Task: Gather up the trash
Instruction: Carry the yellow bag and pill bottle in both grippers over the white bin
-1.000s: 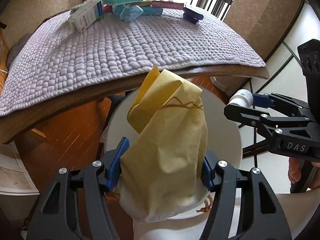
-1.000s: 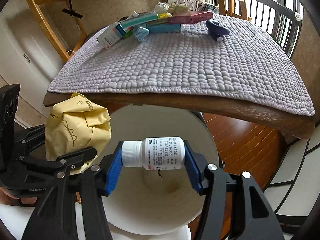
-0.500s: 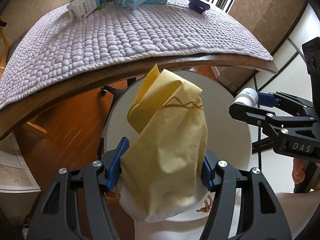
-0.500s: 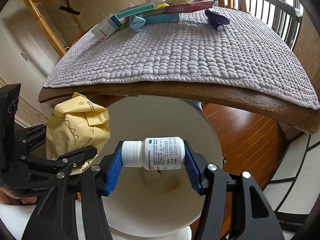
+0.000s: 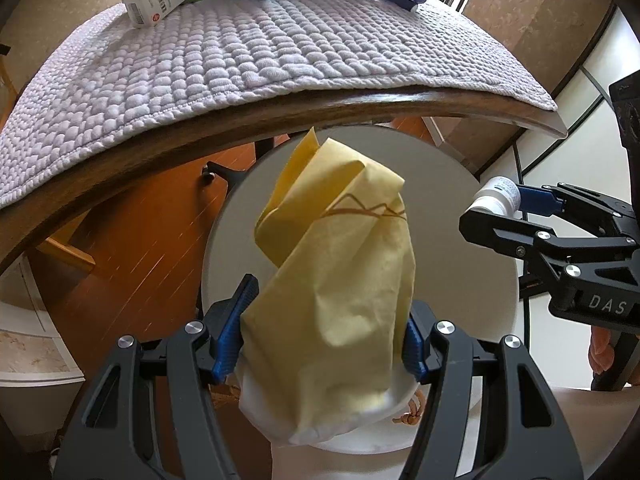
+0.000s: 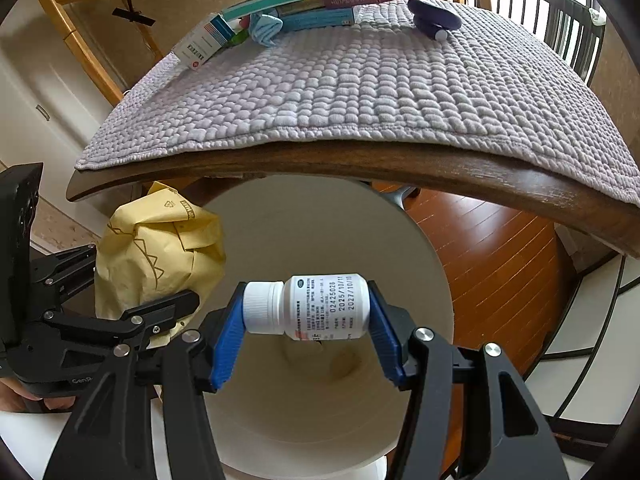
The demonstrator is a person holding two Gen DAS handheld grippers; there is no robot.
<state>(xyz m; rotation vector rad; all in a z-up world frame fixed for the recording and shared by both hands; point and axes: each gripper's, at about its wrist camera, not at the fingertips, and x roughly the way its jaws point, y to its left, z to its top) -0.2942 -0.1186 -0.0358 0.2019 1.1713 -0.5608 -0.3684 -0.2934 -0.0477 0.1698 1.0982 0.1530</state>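
Bottle [image 6: 325,307] lies crosswise in right claw [image 6: 308,334], cap left.

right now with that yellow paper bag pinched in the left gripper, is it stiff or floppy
The yellow paper bag is probably floppy: it is creased and its top flap folds over. It looks light, bulging between the left gripper without sagging. It will likely crumple rather than slip.
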